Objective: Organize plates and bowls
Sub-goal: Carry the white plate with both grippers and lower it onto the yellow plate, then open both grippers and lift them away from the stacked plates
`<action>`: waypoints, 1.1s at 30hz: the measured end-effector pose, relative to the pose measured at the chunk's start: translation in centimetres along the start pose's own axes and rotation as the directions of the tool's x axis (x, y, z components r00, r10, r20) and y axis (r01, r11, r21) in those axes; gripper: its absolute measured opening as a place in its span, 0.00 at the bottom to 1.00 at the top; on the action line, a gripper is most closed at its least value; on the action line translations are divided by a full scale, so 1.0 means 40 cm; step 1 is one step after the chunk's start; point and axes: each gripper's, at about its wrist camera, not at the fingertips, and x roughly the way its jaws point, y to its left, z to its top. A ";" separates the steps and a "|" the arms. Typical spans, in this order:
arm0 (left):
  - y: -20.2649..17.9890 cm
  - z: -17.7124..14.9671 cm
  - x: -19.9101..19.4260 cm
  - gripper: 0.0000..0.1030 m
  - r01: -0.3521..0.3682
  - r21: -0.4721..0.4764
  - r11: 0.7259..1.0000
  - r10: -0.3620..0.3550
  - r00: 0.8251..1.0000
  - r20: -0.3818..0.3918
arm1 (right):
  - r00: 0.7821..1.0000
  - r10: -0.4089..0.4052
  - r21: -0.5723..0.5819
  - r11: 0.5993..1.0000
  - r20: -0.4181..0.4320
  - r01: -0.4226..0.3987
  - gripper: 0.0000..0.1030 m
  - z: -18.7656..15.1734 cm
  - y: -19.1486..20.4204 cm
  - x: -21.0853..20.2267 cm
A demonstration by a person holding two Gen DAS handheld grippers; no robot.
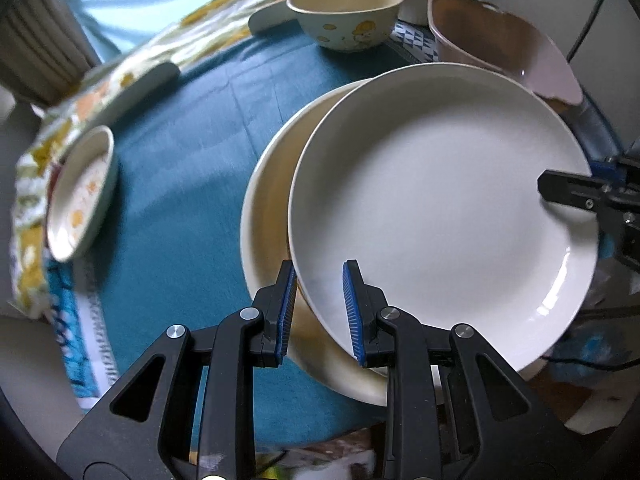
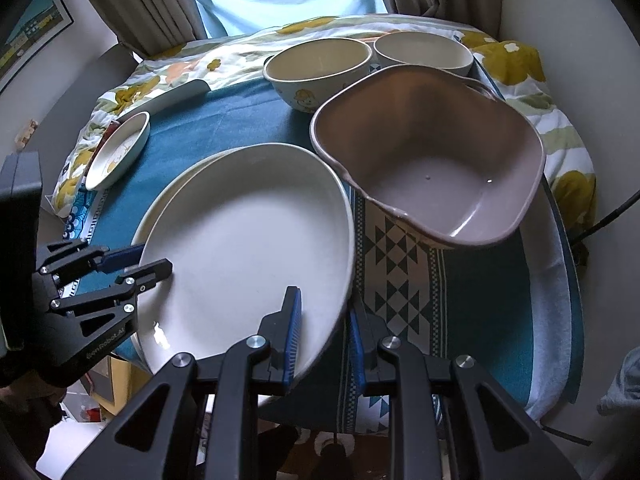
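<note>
A large white plate (image 1: 440, 208) lies tilted on a cream plate (image 1: 268, 216) on the teal cloth. My left gripper (image 1: 318, 312) straddles the white plate's near rim, one finger above and one below, jaws parted. My right gripper (image 2: 324, 344) straddles the same white plate (image 2: 248, 248) at its other rim, jaws also parted around the edge. The left gripper also shows in the right wrist view (image 2: 140, 264), and the right gripper in the left wrist view (image 1: 560, 190). Whether the pads press the rim I cannot tell.
A mauve squarish bowl (image 2: 436, 160) stands right of the plates. A cartoon-printed bowl (image 2: 320, 68) and a cream bowl (image 2: 424, 56) stand behind. A small dish (image 2: 118, 150) leans on the floral cloth (image 2: 132, 92) at left. The table edge is near.
</note>
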 end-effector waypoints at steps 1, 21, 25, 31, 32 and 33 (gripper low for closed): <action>-0.006 0.000 -0.001 0.21 -0.023 0.017 1.000 0.023 1.000 0.001 | 1.000 -0.005 -0.008 1.000 0.001 0.005 0.20 -0.001 0.003 0.000; -0.034 -0.002 -0.008 0.20 -0.157 0.081 0.984 0.156 0.988 0.022 | 0.997 -0.083 -0.118 0.990 0.008 0.083 0.20 -0.005 0.029 0.010; -0.022 -0.001 -0.010 0.21 -0.169 0.076 0.983 0.167 0.986 0.029 | 0.996 -0.087 -0.119 0.989 0.006 0.088 0.20 -0.005 0.030 0.011; -0.019 -0.001 -0.011 0.21 -0.146 0.061 0.987 0.145 0.989 0.024 | 0.996 -0.086 -0.115 0.990 0.004 0.086 0.20 -0.001 0.030 0.013; -0.014 0.000 -0.015 0.21 -0.130 0.048 0.990 0.130 0.991 0.018 | 0.997 -0.081 -0.113 0.990 0.008 0.082 0.20 0.000 0.030 0.009; -0.009 0.001 -0.022 0.20 -0.117 0.038 0.992 0.116 0.993 0.020 | 0.997 -0.074 -0.112 0.991 0.014 0.075 0.20 0.003 0.032 0.001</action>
